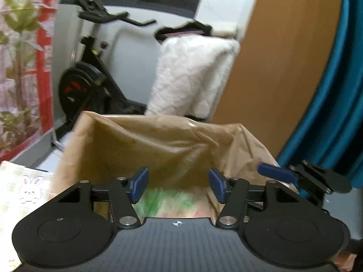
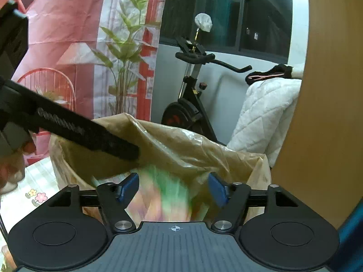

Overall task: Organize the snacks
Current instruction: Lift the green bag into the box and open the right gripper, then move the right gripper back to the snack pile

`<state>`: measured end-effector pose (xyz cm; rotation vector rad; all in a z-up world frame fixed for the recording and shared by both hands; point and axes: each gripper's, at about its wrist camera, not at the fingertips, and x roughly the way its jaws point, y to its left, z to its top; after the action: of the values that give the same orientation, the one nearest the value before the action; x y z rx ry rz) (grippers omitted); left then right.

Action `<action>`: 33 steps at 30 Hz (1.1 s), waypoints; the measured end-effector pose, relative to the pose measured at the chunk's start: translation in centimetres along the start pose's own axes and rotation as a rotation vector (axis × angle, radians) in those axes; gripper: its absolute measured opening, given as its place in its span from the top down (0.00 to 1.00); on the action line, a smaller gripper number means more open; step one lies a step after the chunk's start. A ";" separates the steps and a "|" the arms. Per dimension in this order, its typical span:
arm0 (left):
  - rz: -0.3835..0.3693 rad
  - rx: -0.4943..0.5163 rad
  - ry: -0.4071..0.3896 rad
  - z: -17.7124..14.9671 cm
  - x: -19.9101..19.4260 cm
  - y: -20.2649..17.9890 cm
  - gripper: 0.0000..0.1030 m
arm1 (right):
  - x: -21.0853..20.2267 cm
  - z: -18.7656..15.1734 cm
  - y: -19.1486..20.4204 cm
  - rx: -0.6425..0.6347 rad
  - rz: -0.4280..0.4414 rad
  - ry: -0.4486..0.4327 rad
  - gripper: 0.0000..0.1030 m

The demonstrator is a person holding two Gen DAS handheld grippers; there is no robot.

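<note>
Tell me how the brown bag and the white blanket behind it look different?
The brown bag is smooth, shiny and crinkled; the white blanket is soft and quilted in diamonds. The bag stands open at the top with a blurry green packet inside; the blanket hangs draped over something. The bag is close, the blanket farther back. Both are floppy.

Soft, even indoor light — fisheye bending at the edges, the snack packet [image 2: 168,195] smeared, perhaps by motion blur.

Home — exercise bike [image 2: 192,95], quilt [image 1: 192,74].
</note>
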<state>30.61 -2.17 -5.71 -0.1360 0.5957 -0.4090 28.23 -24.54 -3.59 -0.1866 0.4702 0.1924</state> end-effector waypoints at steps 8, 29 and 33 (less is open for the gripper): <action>0.141 0.065 -0.108 -1.0 -4.7 0.2 0.28 | -2.8 -1.6 -0.5 0.080 -0.013 -0.032 0.29; 0.293 0.079 -0.158 -8.4 -15.3 1.4 0.23 | -11.1 -7.8 4.3 0.150 -0.004 -0.025 0.22; 0.307 0.049 -0.147 -10.8 -16.4 2.2 0.23 | -12.2 -10.0 5.0 0.186 0.000 -0.009 0.22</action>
<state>12.90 6.55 -6.66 -0.0261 0.4524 -0.1147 12.15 -23.61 -7.31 -0.0037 0.4765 0.1482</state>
